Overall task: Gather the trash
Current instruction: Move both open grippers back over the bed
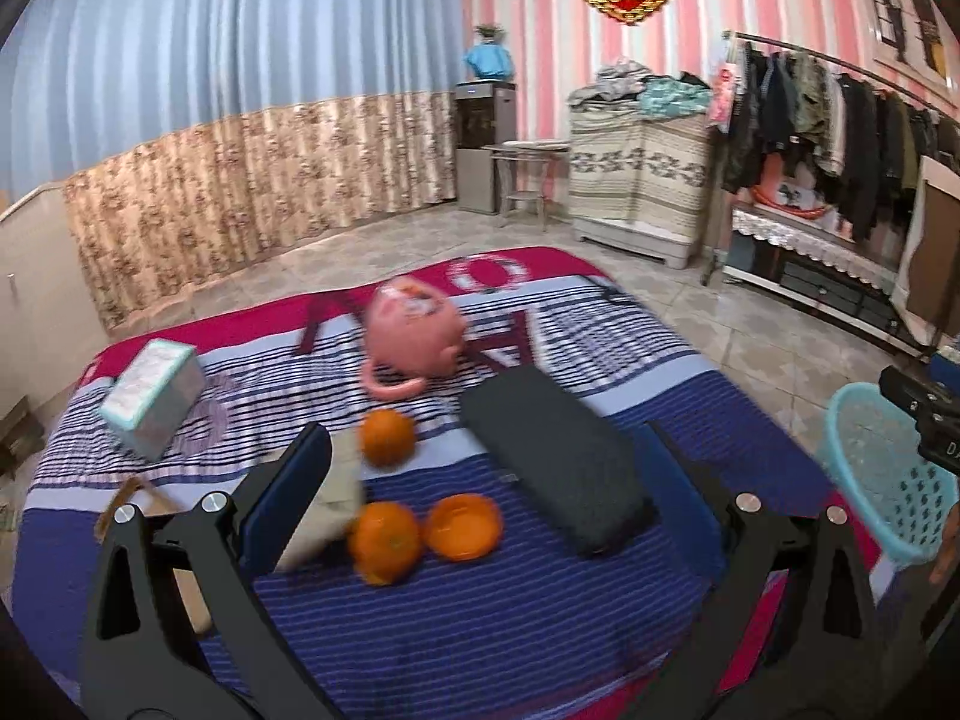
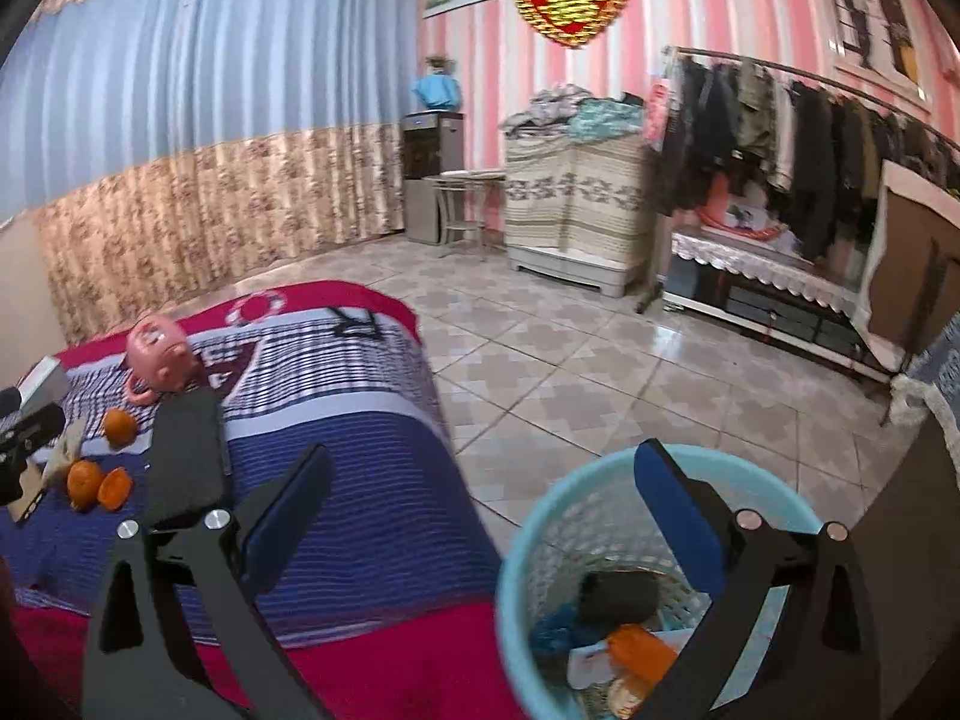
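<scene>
Two grippers, left gripper (image 1: 486,468) and right gripper (image 2: 480,492), gape wide, holding nothing. Orange peel (image 1: 462,526), at the left view's six o'clock on the bed (image 1: 480,612), looks light, stiff; pinch its rim.

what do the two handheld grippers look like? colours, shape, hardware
Both look identical: the left gripper and right gripper each have two matte black angular linkage arms with triangular cut-outs, round silver pivot bolts near the knuckles, and flat rectangular jaws faced with blue pads. No cables visible. From the left wrist view, the right unit's black body shows partial white lettering, unreadable.
</scene>
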A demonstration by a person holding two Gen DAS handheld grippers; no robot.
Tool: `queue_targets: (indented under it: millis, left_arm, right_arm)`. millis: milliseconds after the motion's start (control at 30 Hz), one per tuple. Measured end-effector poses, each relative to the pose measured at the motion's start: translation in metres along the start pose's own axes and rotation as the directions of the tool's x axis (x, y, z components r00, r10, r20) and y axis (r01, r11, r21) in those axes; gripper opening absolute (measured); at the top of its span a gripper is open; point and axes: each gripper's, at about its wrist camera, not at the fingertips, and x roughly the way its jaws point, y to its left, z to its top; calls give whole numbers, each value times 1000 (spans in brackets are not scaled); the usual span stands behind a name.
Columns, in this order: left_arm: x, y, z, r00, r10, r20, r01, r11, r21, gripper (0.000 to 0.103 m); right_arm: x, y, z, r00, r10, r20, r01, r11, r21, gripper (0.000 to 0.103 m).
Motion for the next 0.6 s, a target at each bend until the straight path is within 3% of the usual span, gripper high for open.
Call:
queue_targets:
  millis: [333,600]
  left_arm:
    - [-1,77,-24,994,93,-62,-98,992,-77,97]
    - [-5,119,-42,985,143,-96,-155,980,-126,97]
  right_arm:
    - [6,51,-6,997,70,-19,-71,992,-103,98]
    - [8,73,-14,990,136,-41,-139,988,-63,98]
